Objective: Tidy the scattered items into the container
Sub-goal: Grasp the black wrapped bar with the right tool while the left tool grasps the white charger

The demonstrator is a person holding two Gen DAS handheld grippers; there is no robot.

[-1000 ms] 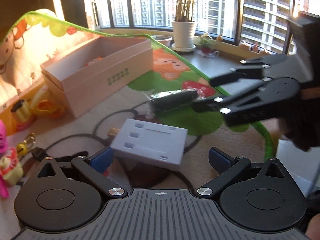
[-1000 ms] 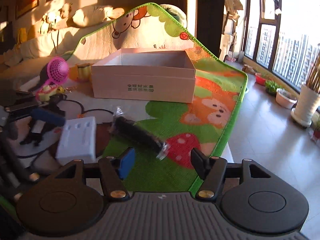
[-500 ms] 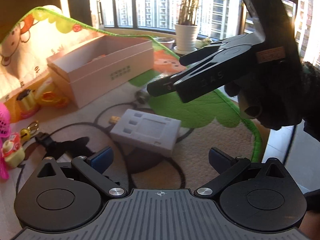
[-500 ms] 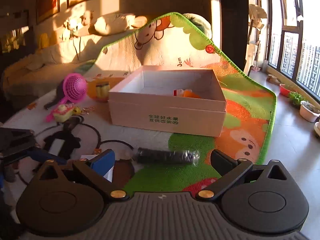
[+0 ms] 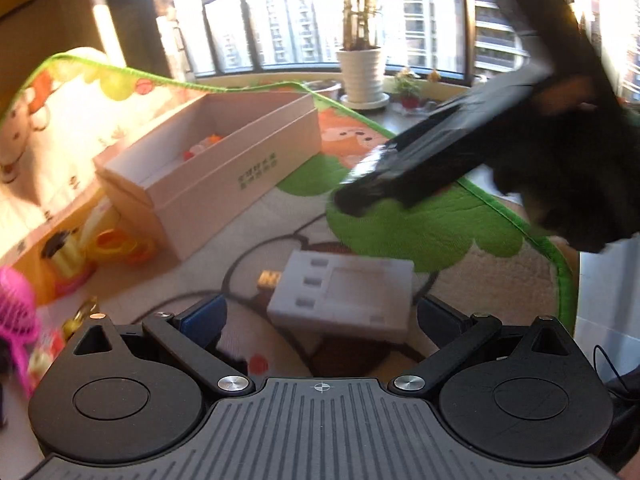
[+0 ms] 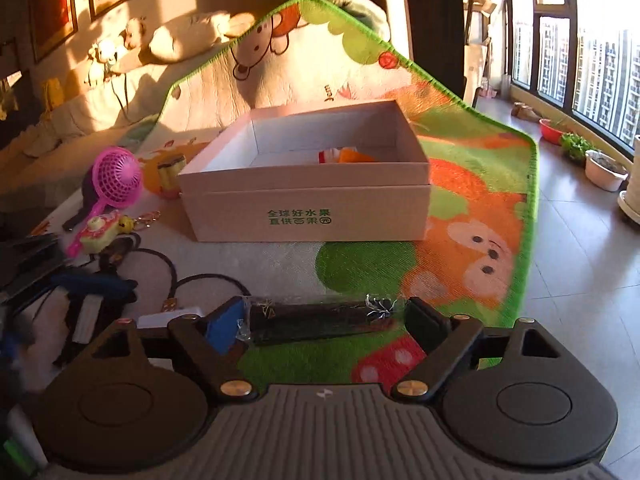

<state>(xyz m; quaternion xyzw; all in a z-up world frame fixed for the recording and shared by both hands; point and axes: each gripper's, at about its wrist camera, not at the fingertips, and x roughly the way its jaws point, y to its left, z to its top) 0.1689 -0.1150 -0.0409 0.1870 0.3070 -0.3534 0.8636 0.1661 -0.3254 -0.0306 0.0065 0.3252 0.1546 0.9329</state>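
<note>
A pale cardboard box (image 6: 308,196) stands open on the play mat with small orange and white items inside; it also shows in the left wrist view (image 5: 224,168). A black wrapped stick (image 6: 320,318) lies on the mat between the open fingers of my right gripper (image 6: 326,320); touch is unclear. In the left wrist view the right gripper (image 5: 400,184) is a blurred dark shape over the green patch. My left gripper (image 5: 320,316) is open around a grey adapter block (image 5: 344,296) with a black cable.
A pink hand fan (image 6: 116,180), a yellow-pink toy (image 6: 100,232), a key ring (image 6: 140,220) and a yellow roll (image 6: 170,174) lie left of the box. Orange rings (image 5: 120,244) lie beside the box. The mat's green edge (image 6: 530,220) borders tiled floor with plant pots.
The right gripper has moved down and forward until the black stick lies between its fingers. The left gripper has closed in on the grey block, now between its fingers.
</note>
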